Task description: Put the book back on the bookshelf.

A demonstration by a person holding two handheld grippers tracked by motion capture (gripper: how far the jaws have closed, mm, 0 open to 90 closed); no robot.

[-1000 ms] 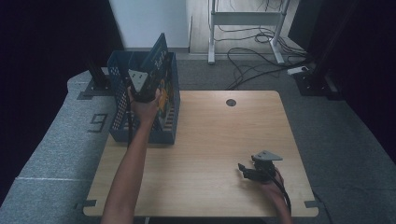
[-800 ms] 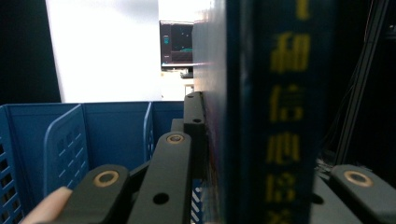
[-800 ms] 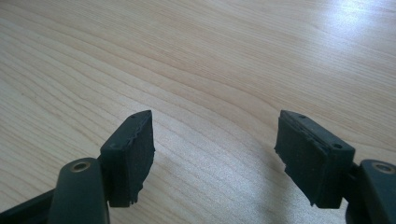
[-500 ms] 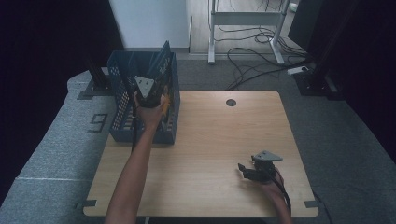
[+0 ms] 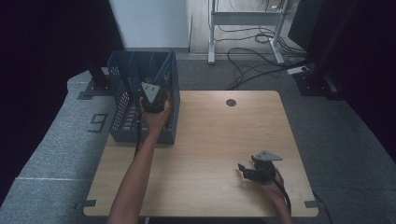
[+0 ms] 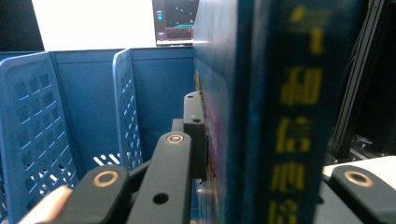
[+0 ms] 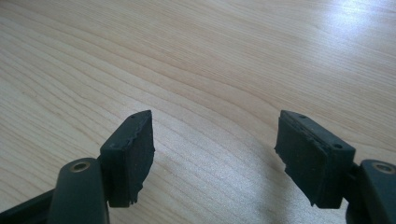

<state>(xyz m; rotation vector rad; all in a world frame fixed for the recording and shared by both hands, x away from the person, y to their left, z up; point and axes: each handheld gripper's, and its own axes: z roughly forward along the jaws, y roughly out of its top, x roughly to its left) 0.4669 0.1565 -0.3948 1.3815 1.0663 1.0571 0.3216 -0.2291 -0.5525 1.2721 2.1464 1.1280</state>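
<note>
From the high view, a pale wooden table (image 5: 205, 154) stands on grey carpet with cables behind, and the left gripper (image 5: 153, 95) reaches into the blue crate (image 5: 122, 93) at its far-left corner. In the left gripper view, the jaws clasp an upright dark book (image 6: 261, 112) with blurred yellow spine characters, inside the crate. In the right gripper view, the right gripper (image 7: 215, 154) hovers with jaws spread, holding nothing, over bare wood.

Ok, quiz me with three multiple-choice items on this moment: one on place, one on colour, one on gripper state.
1. Where is the left gripper?
A. at the blue crate
B. on the floor
C. by the table's hole

2. What colour is the lettering on the book spine?
A. white
B. yellow
C. red

3. How does the right gripper stand?
A. shut on a book
B. shut, empty
C. open, empty

Answers: 1 A, the high view shows it reaching into the crate. 2 B, the spine characters are yellow. 3 C, its jaws stand apart over bare table.
</note>
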